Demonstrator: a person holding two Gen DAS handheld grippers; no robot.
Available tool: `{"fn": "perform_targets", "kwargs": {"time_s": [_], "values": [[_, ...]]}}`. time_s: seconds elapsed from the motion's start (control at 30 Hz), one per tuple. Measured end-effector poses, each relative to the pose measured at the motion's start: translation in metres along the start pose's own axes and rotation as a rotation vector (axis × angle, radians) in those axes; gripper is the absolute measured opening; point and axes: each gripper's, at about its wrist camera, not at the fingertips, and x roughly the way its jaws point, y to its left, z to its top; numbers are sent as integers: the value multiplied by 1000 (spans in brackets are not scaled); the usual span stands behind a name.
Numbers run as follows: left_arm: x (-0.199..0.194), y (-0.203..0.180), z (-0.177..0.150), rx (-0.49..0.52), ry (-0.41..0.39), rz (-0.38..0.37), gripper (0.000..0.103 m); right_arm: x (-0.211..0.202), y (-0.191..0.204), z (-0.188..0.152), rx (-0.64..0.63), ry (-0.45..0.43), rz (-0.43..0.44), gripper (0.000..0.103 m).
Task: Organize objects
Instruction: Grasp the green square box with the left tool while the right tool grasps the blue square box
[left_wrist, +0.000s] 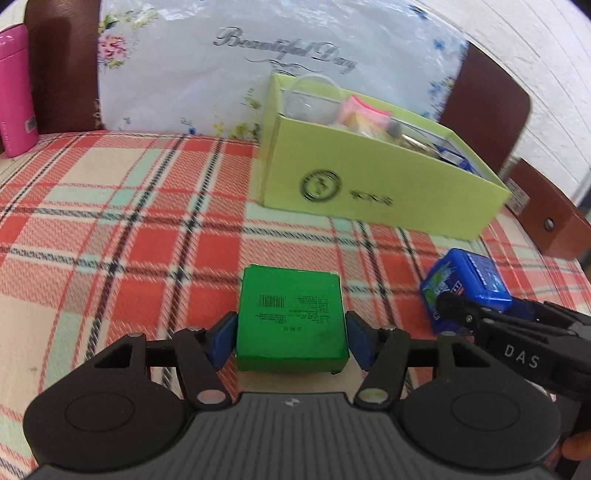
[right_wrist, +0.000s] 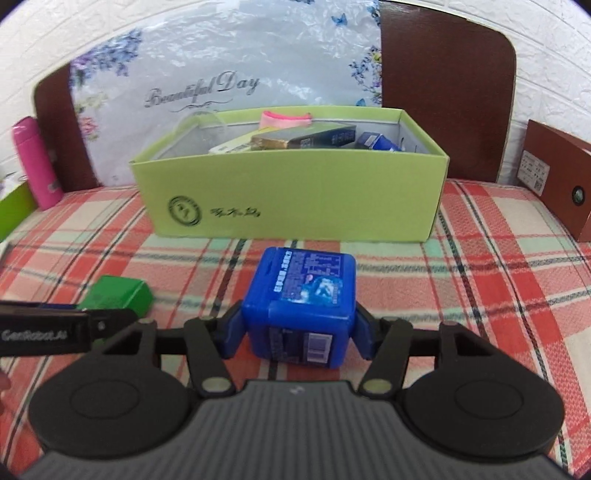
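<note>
Both grippers clamp a small box each on a plaid-covered tabletop, w/ a lime-green storage box waiting just beyond. Left gripper has its blue pads pressed on either side of a green carton, barcode side up, carton apparently resting on the plaid cloth. Right gripper is closed on a blue cube-shaped container, pads flush vs. its left & right faces; container looks to sit on the cloth or barely off it, can't tell which.

Storage box stands open-topped near the far edge of the table, already holding several items, incl. a dark carton, a pink item & a clear round lid-like piece. Behind it, a floral plastic sheet printed "Beautiful Day" hangs over a brown chair back. Pink bottle stands well apart at far left.

Step in hand, by the look of it: pick-up phase, grips just secured, neither item lifted clear. Next move prob. calls for raising each box high enough to clear the storage box's front wall, carrying fwd, then releasing into free space, the right end appearing roomier. Grippers sit close together, so staggered travel would avoid a clash.
</note>
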Motion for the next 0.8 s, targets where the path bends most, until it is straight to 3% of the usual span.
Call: {"fn": "perform_targets", "kwargs": {"time_s": [0.2,0.33,0.4,0.47,0.6,0.8], "values": [[-29,-31,-37,91,27,-58,64,-59,-15,-40,-85,47,82,57],[-43,-50,-57,136,3,-21,68,-91,-22,-68,-89,44,77,58],[-43,-56,-60,156,-18,32,75,-98,-23,-75,-87,33,72,60],[-41,-60,-59,166,-16,70,75,-100,-22,-76,-90,16,61,64],[-50,-58,-59,160,-22,40,75,-101,-17,-75,-109,-5,41,67],[-44,-59,-59,161,-2,73,75,-100,-18,-77,-88,0,35,68]]}}
